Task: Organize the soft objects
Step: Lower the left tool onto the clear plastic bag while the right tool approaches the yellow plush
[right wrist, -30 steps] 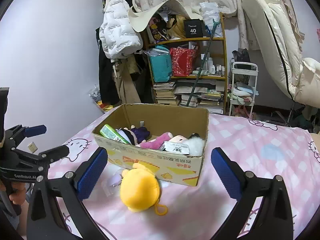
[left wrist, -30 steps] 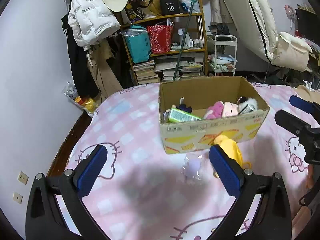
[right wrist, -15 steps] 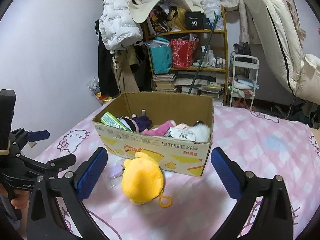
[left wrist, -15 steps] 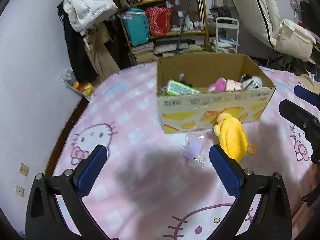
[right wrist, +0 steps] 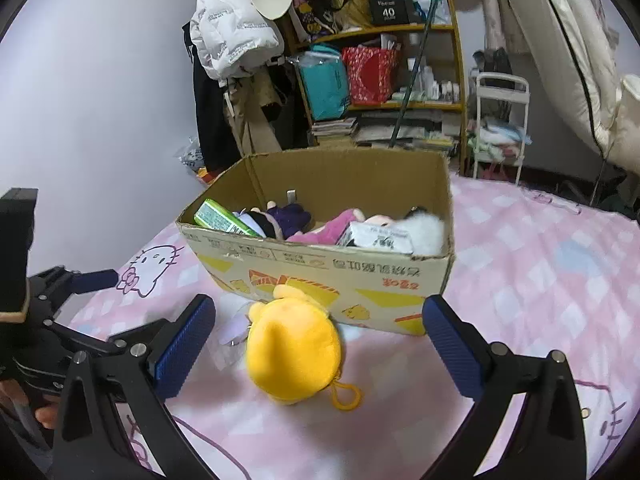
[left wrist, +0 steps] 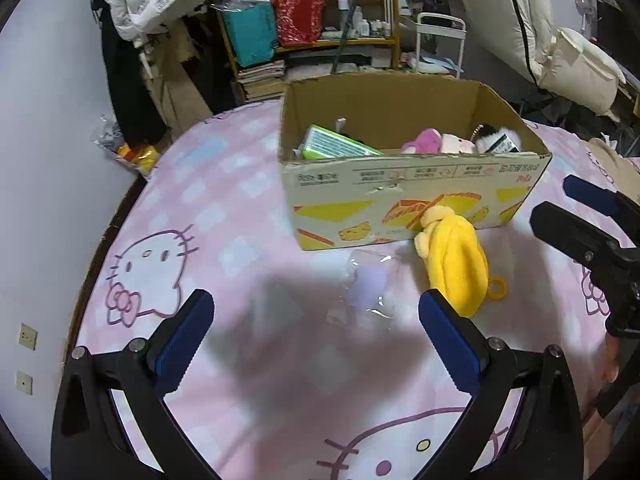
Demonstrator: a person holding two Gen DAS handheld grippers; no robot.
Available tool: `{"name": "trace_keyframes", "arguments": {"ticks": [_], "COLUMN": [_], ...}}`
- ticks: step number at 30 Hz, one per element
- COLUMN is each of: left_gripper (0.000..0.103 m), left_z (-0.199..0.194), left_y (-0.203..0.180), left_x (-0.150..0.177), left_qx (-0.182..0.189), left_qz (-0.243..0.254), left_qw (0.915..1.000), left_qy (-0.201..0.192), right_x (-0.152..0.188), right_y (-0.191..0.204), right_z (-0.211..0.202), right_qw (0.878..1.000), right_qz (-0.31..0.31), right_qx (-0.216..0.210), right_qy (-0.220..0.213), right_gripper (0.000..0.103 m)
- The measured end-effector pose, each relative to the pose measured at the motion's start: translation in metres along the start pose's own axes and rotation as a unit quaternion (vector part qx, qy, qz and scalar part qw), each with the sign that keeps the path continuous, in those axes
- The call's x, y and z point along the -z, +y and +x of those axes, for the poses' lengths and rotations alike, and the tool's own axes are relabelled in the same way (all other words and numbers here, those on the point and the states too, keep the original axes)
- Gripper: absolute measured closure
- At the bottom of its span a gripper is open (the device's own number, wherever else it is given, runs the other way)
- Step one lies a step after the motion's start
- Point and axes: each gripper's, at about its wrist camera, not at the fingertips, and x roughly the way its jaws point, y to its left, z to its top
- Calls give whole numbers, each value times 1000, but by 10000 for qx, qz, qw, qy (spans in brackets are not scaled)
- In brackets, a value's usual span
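A yellow plush toy [left wrist: 456, 260] [right wrist: 294, 350] with a yellow ring lies on the pink bedspread against the front of an open cardboard box [left wrist: 404, 188] [right wrist: 328, 272]. Left of it lies a small lilac soft item in a clear bag [left wrist: 366, 284] [right wrist: 234, 330]. The box holds pink, purple and white plush toys and a green packet [left wrist: 334, 148]. My left gripper [left wrist: 316, 332] is open, empty, near the bagged item. My right gripper [right wrist: 320, 344] is open, with the yellow plush between its spread fingers, untouched. Each gripper shows at the edge of the other's view.
The bed's left edge drops beside a white wall with sockets [left wrist: 26, 336]. Behind the box stand a cluttered wooden shelf [right wrist: 400, 80], hanging coats [right wrist: 232, 40] and a white trolley [right wrist: 500, 120]. Open pink bedspread [right wrist: 540, 280] extends to the right of the box.
Both grippers have moved down and forward toward the bedspread; the box, yellow plush and bagged item look larger and nearer. Both stay open and empty.
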Motion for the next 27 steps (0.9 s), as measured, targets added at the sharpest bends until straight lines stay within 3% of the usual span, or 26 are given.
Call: {"name": "trace_keyframes", "arguments": {"ticks": [7, 27], "left_gripper": [2, 2], "left_z": [22, 57], "left_y": [-4, -17], "left_x": [-1, 4], "left_qx": [288, 391], "left_qz": [-30, 245], "left_qw": [9992, 9954], "left_qy": [289, 836], "right_x": [5, 12], "right_y": [-4, 10], "right_z": [17, 61], "right_qw": [9996, 9955], "right_qz": [141, -229], "right_qx": [-98, -225], "right_qy": [219, 895], "right_gripper": [0, 0]}}
